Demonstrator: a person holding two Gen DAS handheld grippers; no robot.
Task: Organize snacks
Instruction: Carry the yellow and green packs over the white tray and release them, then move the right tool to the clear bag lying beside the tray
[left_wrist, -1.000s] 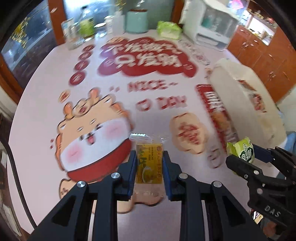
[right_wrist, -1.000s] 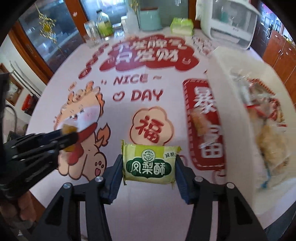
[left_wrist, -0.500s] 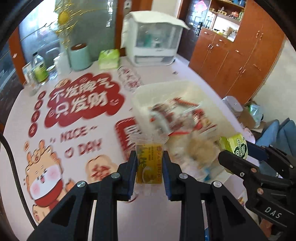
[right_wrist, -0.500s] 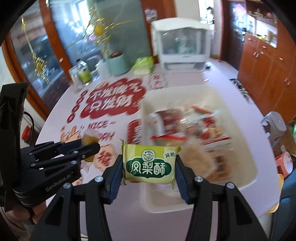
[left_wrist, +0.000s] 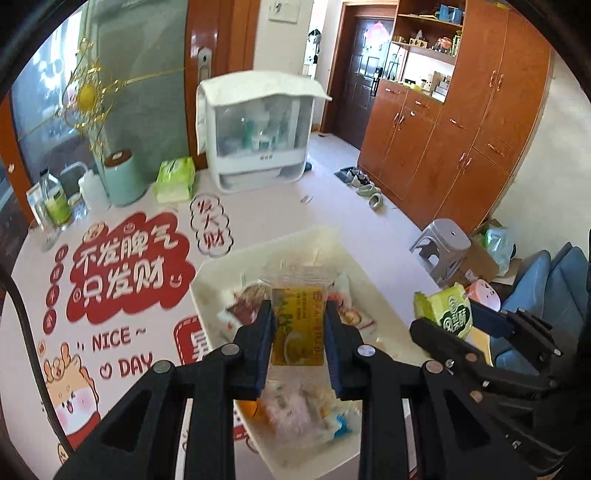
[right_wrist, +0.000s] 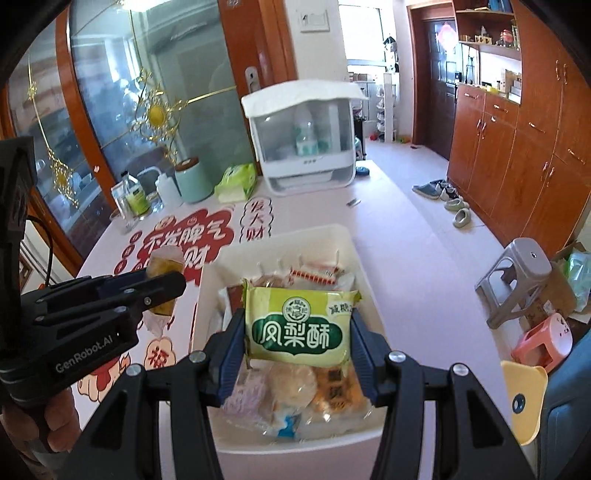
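My left gripper (left_wrist: 298, 328) is shut on a yellow snack packet (left_wrist: 298, 325) and holds it above the white bin (left_wrist: 258, 251). My right gripper (right_wrist: 297, 332) is shut on a green pineapple-cake packet (right_wrist: 297, 325) and holds it above the same white bin (right_wrist: 280, 236), which holds several wrapped snacks. The right gripper with its green packet (left_wrist: 452, 314) shows at the right of the left wrist view. The left gripper with its yellow packet (right_wrist: 162, 273) shows at the left of the right wrist view, over the bin's left rim.
The bin sits at the right edge of a table with a red-printed cloth (left_wrist: 122, 273). At the table's far end stand a white cabinet (left_wrist: 258, 133), a teal canister (left_wrist: 122, 177), a green wipes pack (left_wrist: 175, 181) and bottles (left_wrist: 55, 203). A grey stool (right_wrist: 517, 280) stands on the floor.
Both grippers have swung right from over the cloth to above the bin and have risen, each still holding its packet.
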